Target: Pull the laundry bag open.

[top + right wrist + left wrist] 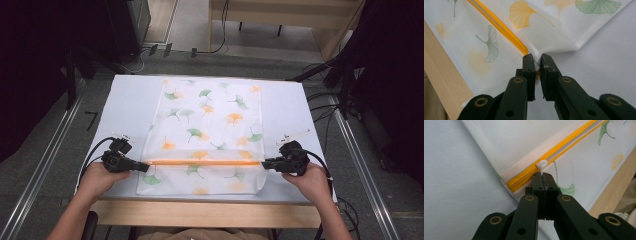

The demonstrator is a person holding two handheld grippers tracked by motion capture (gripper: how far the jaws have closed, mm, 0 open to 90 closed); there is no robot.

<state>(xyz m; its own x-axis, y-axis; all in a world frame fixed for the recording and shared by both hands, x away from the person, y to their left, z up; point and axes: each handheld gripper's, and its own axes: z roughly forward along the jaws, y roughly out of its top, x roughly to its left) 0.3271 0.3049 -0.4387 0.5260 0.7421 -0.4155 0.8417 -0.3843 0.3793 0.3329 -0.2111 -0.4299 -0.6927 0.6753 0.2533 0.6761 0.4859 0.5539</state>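
White tabletop (130, 100) with a pale wooden near edge (205, 212) carries the work, grey floor and dark equipment around it. At the table's near left, the left gripper (543, 177) has its jaws pressed fully together on the small white zipper pull (541, 165), which pokes out just past the tips. The pull sits at the left end of the orange zipper (205, 162), and the zipper runs left to right across the near part of a white mesh bag (210, 125) printed with green and orange ginkgo leaves. At the near right, the right gripper (537, 60) pinches the bag's fabric at the zipper's right end; its jaws stand narrow, a slim gap between them packed with bunched cloth. The bag lies flat in the middle of the table, its long side reaching toward the far edge, its near edge close to the wooden lip. A hand holds each gripper, forearms coming in from the near side.
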